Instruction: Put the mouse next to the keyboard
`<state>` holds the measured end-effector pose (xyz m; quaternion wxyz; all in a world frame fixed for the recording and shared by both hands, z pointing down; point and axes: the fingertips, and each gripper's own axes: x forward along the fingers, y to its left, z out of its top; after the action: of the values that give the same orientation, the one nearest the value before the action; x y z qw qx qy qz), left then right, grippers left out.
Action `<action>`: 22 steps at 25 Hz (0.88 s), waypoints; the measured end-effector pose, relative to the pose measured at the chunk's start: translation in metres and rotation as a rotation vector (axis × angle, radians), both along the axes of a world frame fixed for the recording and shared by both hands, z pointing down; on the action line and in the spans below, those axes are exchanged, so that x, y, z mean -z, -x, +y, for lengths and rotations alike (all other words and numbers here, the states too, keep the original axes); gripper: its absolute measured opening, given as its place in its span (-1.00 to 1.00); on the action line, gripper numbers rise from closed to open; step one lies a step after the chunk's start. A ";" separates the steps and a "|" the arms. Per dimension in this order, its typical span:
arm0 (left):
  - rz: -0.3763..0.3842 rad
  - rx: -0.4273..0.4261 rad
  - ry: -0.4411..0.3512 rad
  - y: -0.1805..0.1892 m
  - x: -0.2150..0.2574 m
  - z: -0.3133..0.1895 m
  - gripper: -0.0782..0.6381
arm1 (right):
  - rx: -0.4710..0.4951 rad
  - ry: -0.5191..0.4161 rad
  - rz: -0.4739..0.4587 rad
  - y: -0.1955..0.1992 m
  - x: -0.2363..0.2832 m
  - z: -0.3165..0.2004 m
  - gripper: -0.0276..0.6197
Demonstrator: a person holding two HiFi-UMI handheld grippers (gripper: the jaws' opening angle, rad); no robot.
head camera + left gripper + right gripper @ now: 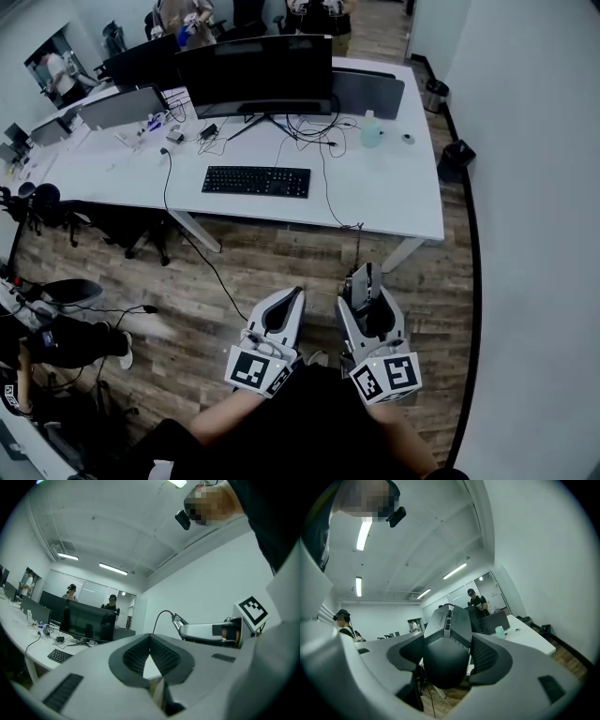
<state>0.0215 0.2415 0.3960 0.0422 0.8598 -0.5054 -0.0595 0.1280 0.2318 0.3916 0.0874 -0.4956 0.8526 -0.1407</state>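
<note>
So the keyboard (256, 181) sits on the counter (394, 202), a bit left of the middle and not far from the front edge, and you're standing well back from it over the wood floor.

Your left claw (150, 641) is closed up, pad tips touching, nothing in it. It's just hanging low in front of you, beside the other one.

Your right claw (366, 292) is the busy one. It's clamped on the mouse (446, 648), pads pressing on both flanks, with the nose of the mouse sticking out past the tips. So the mouse is up in the air, nowhere near the counter.

I'd call this the carry step: pickup done, placing not started.

Next you need to walk up and reach the right claw over the front edge to the bare patch just right of the keyboard. There's a black cable (325, 183) running down through that patch, so try to land beside it, not on it. Set the mouse flat before letting go.
</note>
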 end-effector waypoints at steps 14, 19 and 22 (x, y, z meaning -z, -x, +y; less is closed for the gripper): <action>0.044 -0.017 0.002 0.027 -0.012 -0.078 -0.77 | -0.051 0.069 0.028 0.018 -0.023 -0.065 0.03; 0.041 -0.021 0.016 0.042 -0.020 -0.127 -0.77 | -0.085 0.112 0.052 0.025 -0.035 -0.116 0.03; 0.048 -0.011 0.039 0.056 -0.025 -0.164 -0.77 | -0.131 0.132 0.056 0.023 -0.037 -0.157 0.03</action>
<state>-0.0348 0.0776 0.4207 0.0714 0.8600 -0.5005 -0.0700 0.1052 0.0752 0.4282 0.0396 -0.5586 0.8094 -0.1769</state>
